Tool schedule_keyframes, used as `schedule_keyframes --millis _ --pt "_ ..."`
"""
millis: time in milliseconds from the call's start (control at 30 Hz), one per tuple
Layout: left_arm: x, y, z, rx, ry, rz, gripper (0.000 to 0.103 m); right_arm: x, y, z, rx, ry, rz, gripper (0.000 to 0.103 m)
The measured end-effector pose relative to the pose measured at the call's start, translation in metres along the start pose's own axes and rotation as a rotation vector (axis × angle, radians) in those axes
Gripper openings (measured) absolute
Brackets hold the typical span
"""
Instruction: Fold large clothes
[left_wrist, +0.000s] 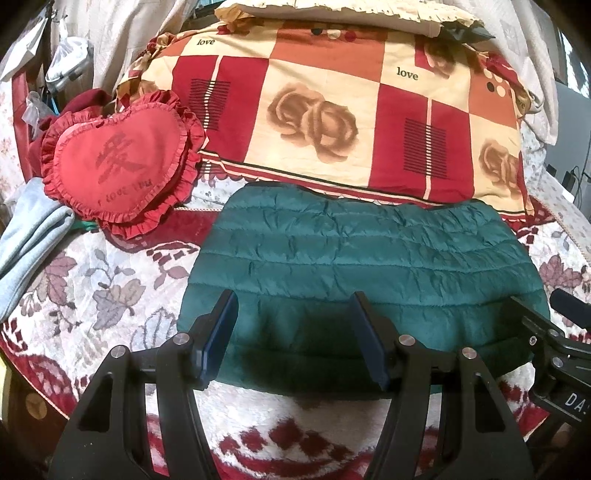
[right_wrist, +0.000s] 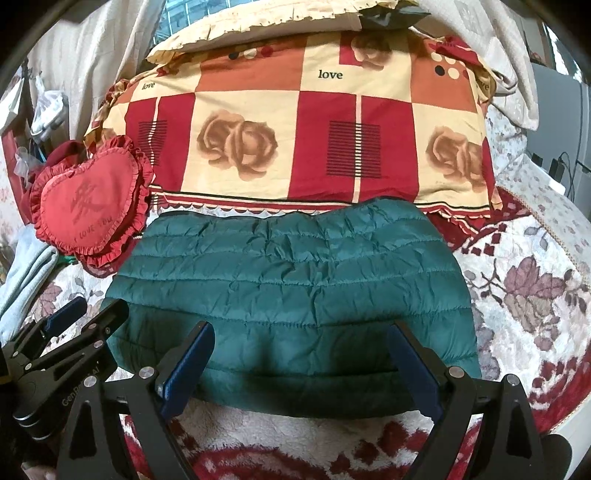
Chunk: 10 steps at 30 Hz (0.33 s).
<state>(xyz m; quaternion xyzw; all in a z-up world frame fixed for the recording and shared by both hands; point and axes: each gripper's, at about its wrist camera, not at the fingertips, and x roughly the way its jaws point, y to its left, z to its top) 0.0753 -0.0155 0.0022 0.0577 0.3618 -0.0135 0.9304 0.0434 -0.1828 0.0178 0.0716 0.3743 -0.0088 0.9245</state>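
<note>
A dark green quilted puffer garment (left_wrist: 362, 266) lies folded into a rectangle on the floral blanket, its far edge against the big pillow. It also shows in the right wrist view (right_wrist: 295, 280). My left gripper (left_wrist: 293, 306) is open and empty, hovering over the garment's near left part. My right gripper (right_wrist: 301, 336) is open and empty over the garment's near edge. The right gripper shows at the right edge of the left wrist view (left_wrist: 546, 332). The left gripper shows at the lower left of the right wrist view (right_wrist: 74, 332).
A red, cream and orange patchwork pillow (left_wrist: 332, 118) lies behind the garment. A red heart-shaped cushion (left_wrist: 118, 162) sits at the left. A light blue folded cloth (left_wrist: 29, 243) lies at the far left. The floral blanket (left_wrist: 110, 295) covers the bed.
</note>
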Motion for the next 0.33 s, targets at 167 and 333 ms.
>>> schedule_keyframes --millis 167,333 --pt "-0.0001 -0.0006 -0.0001 0.009 -0.014 0.004 0.063 0.0015 0.0003 -0.0002 -0.002 0.003 0.000 0.093" --pt "0.0002 -0.0003 -0.0003 0.013 -0.010 0.000 0.063 0.0020 0.0003 -0.0001 -0.005 0.003 0.000 0.093"
